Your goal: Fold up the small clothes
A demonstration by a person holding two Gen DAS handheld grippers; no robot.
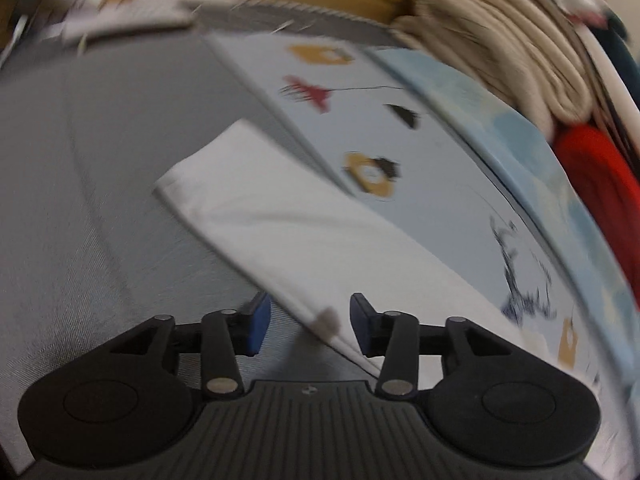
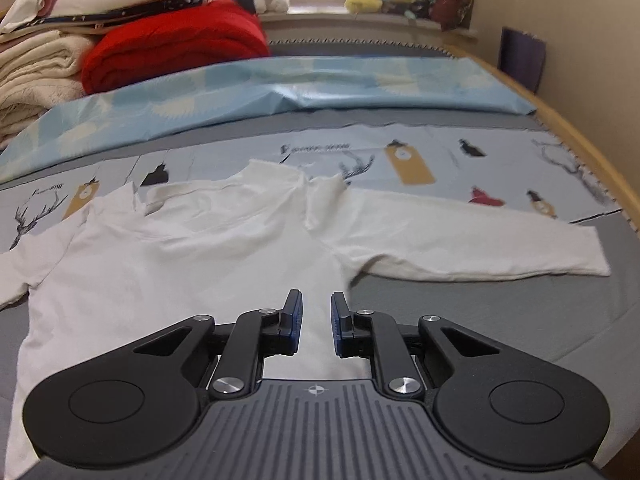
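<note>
Spread flat, the white long-sleeved shirt [image 2: 192, 256] lies on the grey bed [image 2: 500, 312], collar toward the blue patterned sheet [image 2: 280, 96]. Left gripper [image 1: 306, 330] stands parted around a sleeve edge, not pinching. Right gripper [image 2: 316, 322] hangs over the shirt's body, jaws narrowly apart, gripping nothing.

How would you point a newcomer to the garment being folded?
Start at the bed with the grey sheet. In front of the blue pillow and the clothes pile at its left lies a white shirt, spread flat with long sleeves out. It is the only garment lying unfolded; the others are stacked.
</note>
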